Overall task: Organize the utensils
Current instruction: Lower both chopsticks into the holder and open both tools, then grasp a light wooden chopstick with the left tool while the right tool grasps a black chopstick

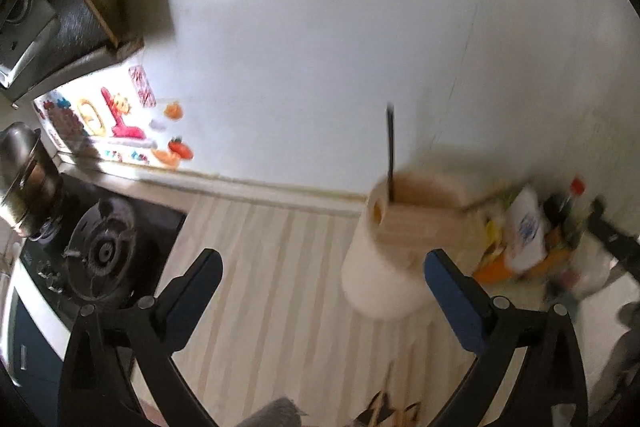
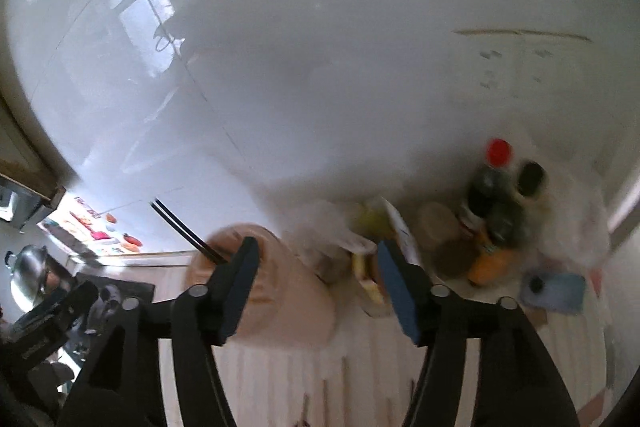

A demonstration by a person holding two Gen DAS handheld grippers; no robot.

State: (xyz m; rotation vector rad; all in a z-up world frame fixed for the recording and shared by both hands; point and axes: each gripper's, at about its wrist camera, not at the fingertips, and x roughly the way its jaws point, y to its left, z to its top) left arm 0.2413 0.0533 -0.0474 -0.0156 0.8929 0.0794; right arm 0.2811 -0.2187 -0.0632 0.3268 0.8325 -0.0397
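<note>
A pale wooden utensil holder (image 1: 396,223) stands on the striped counter by the white wall, blurred by motion. Dark chopsticks (image 1: 390,151) stick up out of it. My left gripper (image 1: 322,267) is open and empty, with the holder just beyond its right finger. In the right wrist view the same holder (image 2: 280,291) sits low left, with the chopsticks (image 2: 184,231) leaning out to the left. My right gripper (image 2: 318,287) is open and empty, its left finger in front of the holder.
A gas stove (image 1: 100,251) with a steel pot (image 1: 24,179) is at the left. Bottles and packets (image 2: 492,211) crowd the corner to the right of the holder. A blue phone-like object (image 2: 554,291) lies at the right. Some utensil ends (image 1: 388,411) show at the bottom edge.
</note>
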